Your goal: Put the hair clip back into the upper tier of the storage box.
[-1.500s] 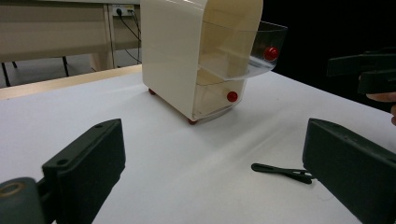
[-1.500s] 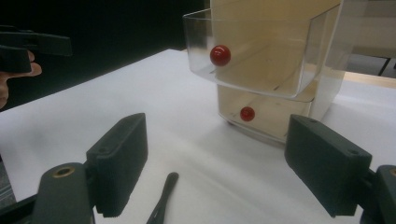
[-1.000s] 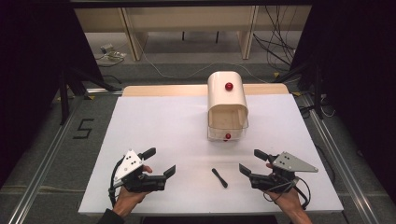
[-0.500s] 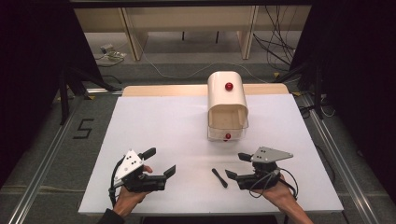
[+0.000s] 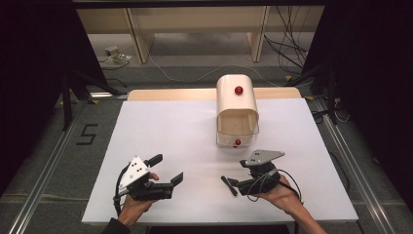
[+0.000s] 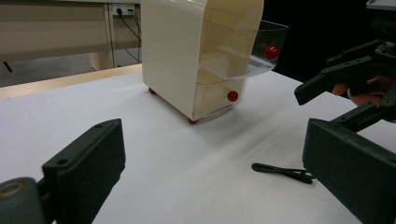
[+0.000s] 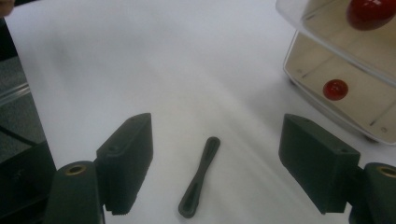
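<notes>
A thin black strip (image 5: pixel 229 185) lies flat on the white table top (image 5: pixel 170 126) near the front. My right gripper (image 5: pixel 237 173) is open just right of it. In the right gripper view the black strip (image 7: pixel 201 179) lies on the table between the jaws of my right gripper (image 7: pixel 217 126). Those jaws have just been closing a little, and neither pad touches the strip. My left gripper (image 5: pixel 169 168) is open at the front left with nothing in it. In the left gripper view my left gripper (image 6: pixel 212 140) faces the strip (image 6: pixel 282 171).
A cream drawer cabinet (image 5: pixel 237 105) with red knobs stands at the table's middle back. Its clear upper drawer (image 6: pixel 261 51) is pulled out toward me. The lower drawer (image 7: pixel 335 88) is pushed in. Cables lie on the floor beyond the table.
My right gripper has moved left across the table until the black strip lies between its jaws. The left gripper, the strip and the cabinet have stayed put.
</notes>
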Available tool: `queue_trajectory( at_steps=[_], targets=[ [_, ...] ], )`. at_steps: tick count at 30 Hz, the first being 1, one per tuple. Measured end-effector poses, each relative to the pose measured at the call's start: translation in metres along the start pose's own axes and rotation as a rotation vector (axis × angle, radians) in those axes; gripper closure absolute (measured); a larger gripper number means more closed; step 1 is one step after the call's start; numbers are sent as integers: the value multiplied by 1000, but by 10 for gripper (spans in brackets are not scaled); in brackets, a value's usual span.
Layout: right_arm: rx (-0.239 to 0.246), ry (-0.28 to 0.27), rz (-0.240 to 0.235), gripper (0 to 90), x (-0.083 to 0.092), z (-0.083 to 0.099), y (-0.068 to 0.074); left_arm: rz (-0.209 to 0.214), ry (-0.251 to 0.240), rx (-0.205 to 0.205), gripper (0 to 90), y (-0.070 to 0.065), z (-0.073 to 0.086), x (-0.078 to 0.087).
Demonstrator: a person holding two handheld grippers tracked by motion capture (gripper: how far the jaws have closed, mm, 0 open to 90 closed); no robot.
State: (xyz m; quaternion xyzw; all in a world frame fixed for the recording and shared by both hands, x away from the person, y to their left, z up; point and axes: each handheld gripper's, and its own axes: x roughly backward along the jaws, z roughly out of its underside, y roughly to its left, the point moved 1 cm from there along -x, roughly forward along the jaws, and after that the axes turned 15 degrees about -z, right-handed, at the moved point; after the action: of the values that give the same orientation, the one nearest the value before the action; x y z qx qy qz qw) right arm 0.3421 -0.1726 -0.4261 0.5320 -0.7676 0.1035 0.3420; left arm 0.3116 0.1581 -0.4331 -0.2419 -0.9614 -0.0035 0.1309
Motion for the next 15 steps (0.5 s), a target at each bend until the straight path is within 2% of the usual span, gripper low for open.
queue_trajectory(
  at_steps=[3, 4, 5, 15],
  targets=[
    [-3, 59, -8, 292, -7, 0, -3, 1, 1, 1, 54, 0, 0, 0],
    [-3, 59, -8, 292, -7, 0, -3, 1, 1, 0, 54, 0, 0, 0],
    [-3, 98, -16, 300, -12, 0, -4, 2, 2, -3, 54, 0, 0, 0],
    [7, 207, -32, 326, -26, -5, -8, 3, 2, 2, 54, 0, 0, -1]
  ],
)
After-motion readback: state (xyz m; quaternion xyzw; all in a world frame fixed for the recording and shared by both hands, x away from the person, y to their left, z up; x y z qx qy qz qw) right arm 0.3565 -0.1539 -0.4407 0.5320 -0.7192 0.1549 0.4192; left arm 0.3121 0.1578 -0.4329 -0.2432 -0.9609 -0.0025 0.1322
